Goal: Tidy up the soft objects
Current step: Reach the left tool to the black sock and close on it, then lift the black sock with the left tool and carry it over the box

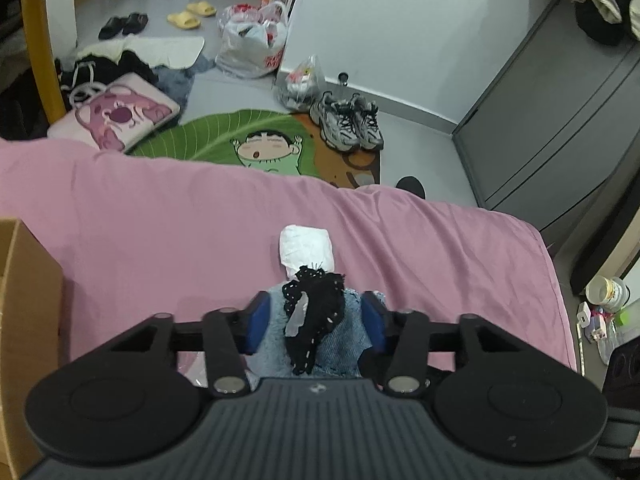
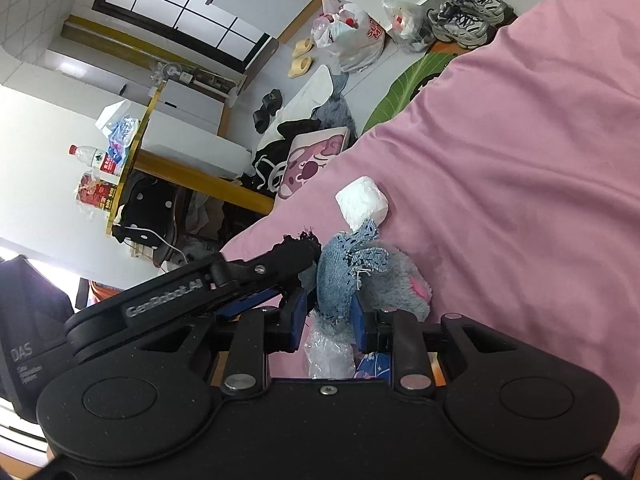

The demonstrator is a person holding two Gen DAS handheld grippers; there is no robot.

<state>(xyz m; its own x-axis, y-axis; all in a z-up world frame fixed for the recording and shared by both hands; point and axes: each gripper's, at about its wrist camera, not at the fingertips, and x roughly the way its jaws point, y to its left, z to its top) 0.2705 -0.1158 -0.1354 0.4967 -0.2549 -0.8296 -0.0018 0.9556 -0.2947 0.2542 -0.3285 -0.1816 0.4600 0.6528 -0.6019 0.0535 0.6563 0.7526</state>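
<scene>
My left claw (image 1: pixel 316 320) sits around one soft bundle: a grey plush toy (image 1: pixel 272 332) dressed in blue denim cloth (image 1: pixel 344 340), with one strip of black knitted fabric (image 1: pixel 316 312) draped over it. The two blue pads (image 1: pixel 256 322) stand at either side of the bundle, touching its edges; I cannot tell whether they press it or only flank it. My right claw (image 2: pixel 330 312) is clenched on the denim part of the same plush toy (image 2: pixel 396 280), with its two blue pads (image 2: pixel 298 316) pinching the cloth between them. In the right wrist view, the body of the left claw (image 2: pixel 200 292) enters from the left and meets the toy at its far side. The bundle rests on the pink bed sheet (image 1: pixel 200 220). One white wrapped packet (image 1: pixel 306 250) lies on the sheet just beyond the toy, touching it at the near edge. One cardboard box (image 1: pixel 24 320) stands at the left edge of the bed. On the floor beyond the bed I count one green cartoon rug (image 1: pixel 248 136), one pair of grey sneakers (image 1: pixel 346 122), one pair of yellow slippers (image 1: pixel 192 14), one pair of black slippers (image 1: pixel 124 24), one pink cartoon cushion (image 1: pixel 120 116) and two filled plastic bags (image 1: pixel 254 40).
</scene>
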